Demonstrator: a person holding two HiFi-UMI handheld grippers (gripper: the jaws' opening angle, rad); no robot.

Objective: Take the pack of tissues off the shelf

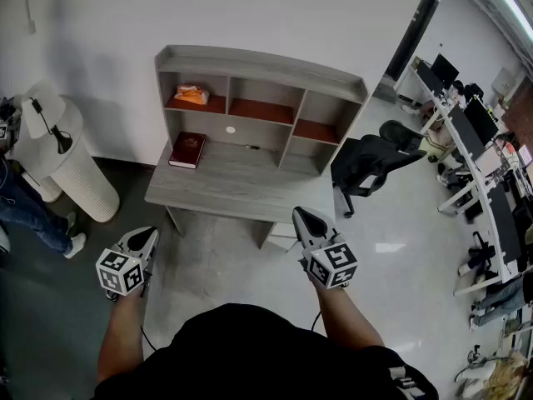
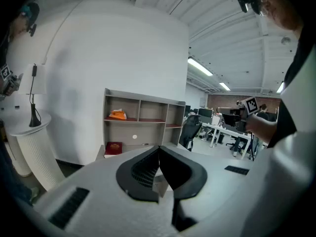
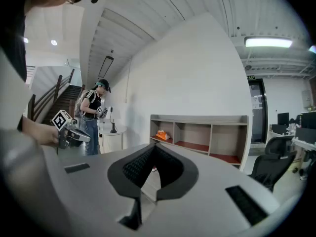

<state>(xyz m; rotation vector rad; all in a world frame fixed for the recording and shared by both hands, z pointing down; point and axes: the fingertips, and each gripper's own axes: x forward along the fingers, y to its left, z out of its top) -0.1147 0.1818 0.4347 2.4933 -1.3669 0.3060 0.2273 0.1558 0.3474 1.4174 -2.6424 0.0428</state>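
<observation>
Both my sets of fingers are pressed together, pinching nothing. My left gripper (image 1: 148, 235) and right gripper (image 1: 303, 215) hang well in front of the shelf (image 1: 260, 63). The orange pack of tissues (image 1: 191, 95) lies in the shelf's upper left compartment.

From the head view, the orange pack of tissues (image 1: 191, 95) on the shelf (image 1: 258, 62) is too small for me to read any print. A small dark thing (image 1: 252, 147) on the desk (image 1: 233, 186) might be a pen; I can't tell. A bystander (image 1: 29, 211) is cut off by the left edge. In the left gripper view, the left gripper (image 2: 159, 149) hides the desk's front.
</observation>
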